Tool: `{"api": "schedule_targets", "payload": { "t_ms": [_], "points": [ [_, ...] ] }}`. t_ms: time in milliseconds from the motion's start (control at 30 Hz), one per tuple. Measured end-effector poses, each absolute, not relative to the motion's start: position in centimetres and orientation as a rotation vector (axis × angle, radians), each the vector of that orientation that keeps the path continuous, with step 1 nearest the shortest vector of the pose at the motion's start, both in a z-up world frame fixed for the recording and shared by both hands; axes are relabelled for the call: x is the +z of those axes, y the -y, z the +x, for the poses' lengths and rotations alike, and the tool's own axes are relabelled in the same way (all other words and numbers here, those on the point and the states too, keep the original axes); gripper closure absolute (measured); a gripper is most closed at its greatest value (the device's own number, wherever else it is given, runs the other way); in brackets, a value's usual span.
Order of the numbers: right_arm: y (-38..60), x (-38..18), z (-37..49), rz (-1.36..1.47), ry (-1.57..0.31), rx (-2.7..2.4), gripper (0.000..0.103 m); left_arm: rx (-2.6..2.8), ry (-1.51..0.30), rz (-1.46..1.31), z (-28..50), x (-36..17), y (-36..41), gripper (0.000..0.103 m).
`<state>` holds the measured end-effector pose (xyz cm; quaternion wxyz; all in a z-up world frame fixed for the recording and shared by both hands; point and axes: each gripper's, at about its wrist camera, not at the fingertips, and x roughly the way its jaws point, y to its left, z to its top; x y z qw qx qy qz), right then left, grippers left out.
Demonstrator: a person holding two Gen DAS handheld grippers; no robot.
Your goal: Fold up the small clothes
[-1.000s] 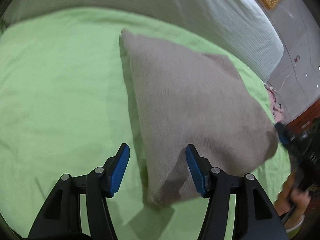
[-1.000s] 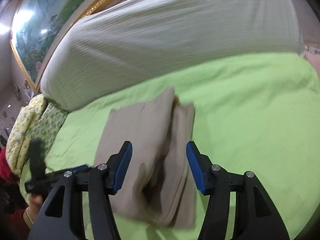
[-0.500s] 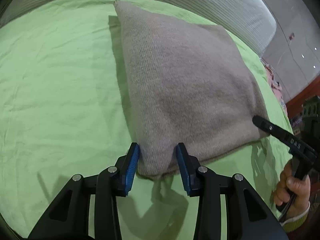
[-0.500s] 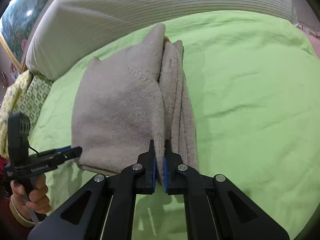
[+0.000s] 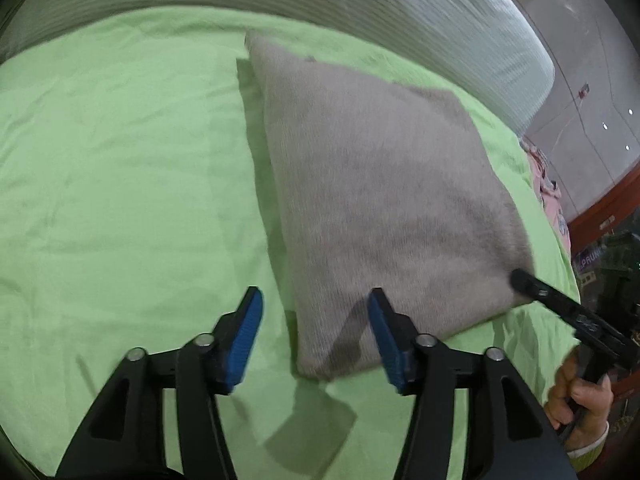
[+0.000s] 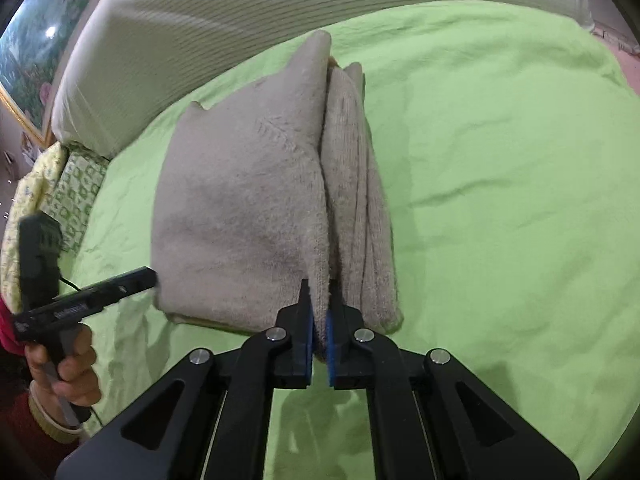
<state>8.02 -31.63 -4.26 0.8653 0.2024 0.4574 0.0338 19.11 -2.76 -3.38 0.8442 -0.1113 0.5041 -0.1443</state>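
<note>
Grey knit garment (image 6: 248, 216) is laid folded on the green bedsheet (image 6: 500, 184), roughly mid-bed, with a striped white bolster (image 6: 248, 28) seen behind it. Stacked folded layers are shown along the garment's right edge in the right wrist view.

Right gripper (image 6: 319, 340) is clamped on the near corner of the top layer: its blue pads are pressed together with knit fabric pinched between them. The same gripper is seen in the left wrist view (image 5: 524, 284), tip at the garment's near right corner, held by a hand (image 5: 580, 400).

Left gripper (image 5: 312, 336) is held with fingers apart; the jaws have just been opening. Its right finger (image 5: 384, 332) is seen over the garment's near left corner, its left finger (image 5: 244, 336) over bare sheet. No fabric is gripped between the pads; whether the right pad touches the knit cannot be told. In the right wrist view that gripper (image 6: 152, 278) is seen side-on at the garment's near left edge, held by a hand (image 6: 68, 368) with a red sleeve (image 6: 24, 432).

A floral yellow-green pillow (image 6: 52, 200) is seen at the bed's left side, and a gold-framed painting (image 6: 36, 48) on the wall behind.
</note>
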Motion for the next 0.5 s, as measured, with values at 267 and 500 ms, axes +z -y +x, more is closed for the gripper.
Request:
{"api": "schedule_targets", "payload": {
  "t_ms": [267, 500],
  "points": [
    [32.1, 0.7, 12.5, 0.378, -0.775, -0.009, 0.006, -0.256, -1.035, -0.291, 23.1, -2.0, 2.5, 0.038],
    [32.0, -1.1, 20.3, 0.407, -0.870, 0.031, 0.007, -0.272, -1.047, -0.319, 24.8, -2.7, 3.4, 0.037]
  ]
}}
